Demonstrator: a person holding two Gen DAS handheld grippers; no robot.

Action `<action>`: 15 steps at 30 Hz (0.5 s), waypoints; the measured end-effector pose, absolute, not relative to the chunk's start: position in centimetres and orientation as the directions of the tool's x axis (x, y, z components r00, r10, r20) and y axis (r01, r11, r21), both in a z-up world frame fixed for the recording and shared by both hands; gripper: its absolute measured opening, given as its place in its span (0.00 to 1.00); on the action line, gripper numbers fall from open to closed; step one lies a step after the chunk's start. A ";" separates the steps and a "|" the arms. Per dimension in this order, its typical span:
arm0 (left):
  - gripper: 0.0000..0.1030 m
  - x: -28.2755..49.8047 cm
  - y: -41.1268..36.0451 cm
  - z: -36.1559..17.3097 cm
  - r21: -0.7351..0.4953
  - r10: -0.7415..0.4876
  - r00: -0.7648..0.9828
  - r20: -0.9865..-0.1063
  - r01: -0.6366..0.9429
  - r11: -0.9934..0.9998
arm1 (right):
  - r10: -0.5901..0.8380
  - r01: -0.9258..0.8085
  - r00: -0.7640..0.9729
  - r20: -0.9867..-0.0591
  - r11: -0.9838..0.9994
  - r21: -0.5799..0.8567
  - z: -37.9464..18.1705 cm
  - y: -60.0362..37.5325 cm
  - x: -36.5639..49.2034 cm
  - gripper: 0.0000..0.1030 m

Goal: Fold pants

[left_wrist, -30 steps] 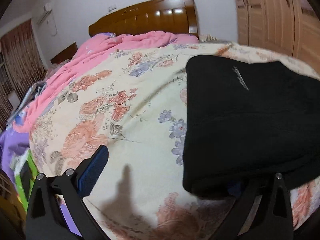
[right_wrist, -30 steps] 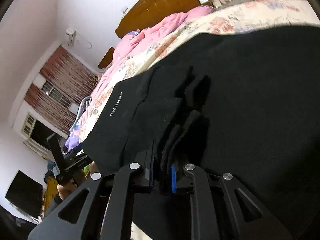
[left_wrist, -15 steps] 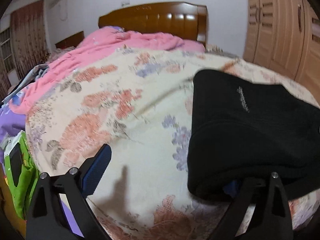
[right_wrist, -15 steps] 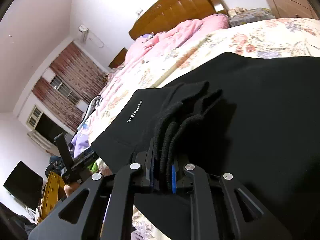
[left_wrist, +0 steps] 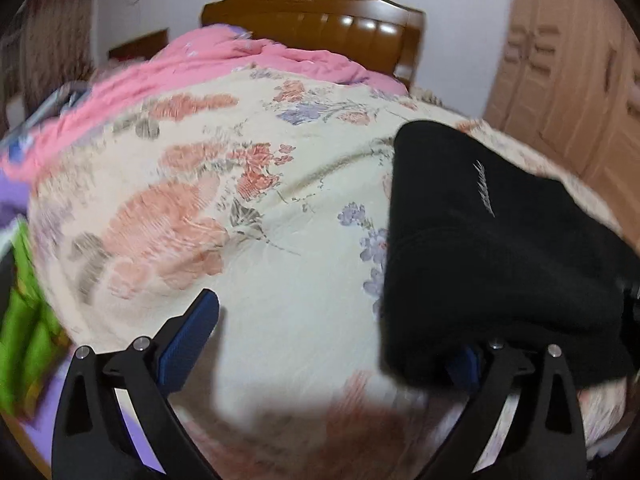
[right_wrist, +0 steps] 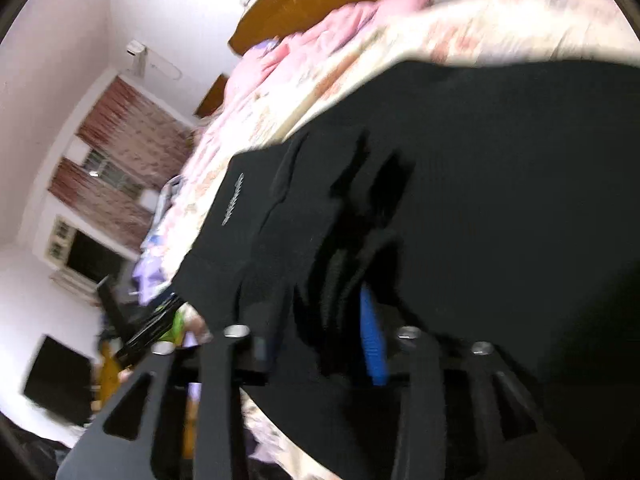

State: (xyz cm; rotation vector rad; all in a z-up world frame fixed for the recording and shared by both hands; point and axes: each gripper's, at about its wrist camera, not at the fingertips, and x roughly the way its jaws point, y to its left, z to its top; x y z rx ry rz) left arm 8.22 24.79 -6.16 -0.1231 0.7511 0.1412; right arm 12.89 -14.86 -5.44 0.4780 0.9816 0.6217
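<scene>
The black pants [left_wrist: 500, 248] lie folded on the floral bedspread [left_wrist: 248, 208], with a small white logo on top. My left gripper [left_wrist: 328, 332] is open wide; its right finger [left_wrist: 464, 360] sits under the pants' near corner, its left finger [left_wrist: 188, 332] is free over the bedspread. In the right wrist view the pants [right_wrist: 500, 200] fill the frame. My right gripper [right_wrist: 320, 320] has its jaws parted, with bunched layers of the pants' edge still between the blue pads [right_wrist: 372, 340].
A pink quilt [left_wrist: 248, 60] and a wooden headboard [left_wrist: 320, 20] are at the far end. A wooden wardrobe [left_wrist: 568, 80] stands to the right. Clutter and a green object [left_wrist: 24, 320] lie left of the bed. A dark screen [right_wrist: 56, 380] stands on the floor.
The right gripper's jaws have widened from a tight pinch on the pants' edge. Both cameras shifted and are blurred. The left gripper stays open with its right finger under the pants.
</scene>
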 end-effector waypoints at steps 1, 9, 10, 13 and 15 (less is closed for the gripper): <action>0.97 7.3 24.5 -5.6 -0.007 0.105 0.723 -0.683 -0.151 0.989 | 0.654 -0.282 0.437 -0.617 0.751 0.596 -4.8 -15.2 12.5 0.50; 0.98 5.0 24.6 5.6 -0.145 0.028 0.867 -0.497 -0.114 0.983 | 0.576 -0.586 0.481 -0.661 0.772 0.247 0.3 -5.7 13.8 0.63; 0.98 6.5 24.0 6.5 -0.179 -0.023 0.869 -0.494 -0.076 0.981 | 0.563 -0.603 0.482 -0.671 0.769 0.212 0.2 -4.3 14.1 0.64; 0.98 13.2 21.1 7.5 -0.277 -0.203 0.835 -0.512 0.063 0.959 | 0.490 -0.620 0.469 -0.735 0.775 0.121 -1.4 -0.6 15.1 0.64; 0.98 17.6 18.5 6.1 -0.259 -0.268 0.786 -0.558 0.142 0.955 | 0.436 -0.593 0.463 -0.772 0.799 0.096 -3.5 -0.7 15.7 0.67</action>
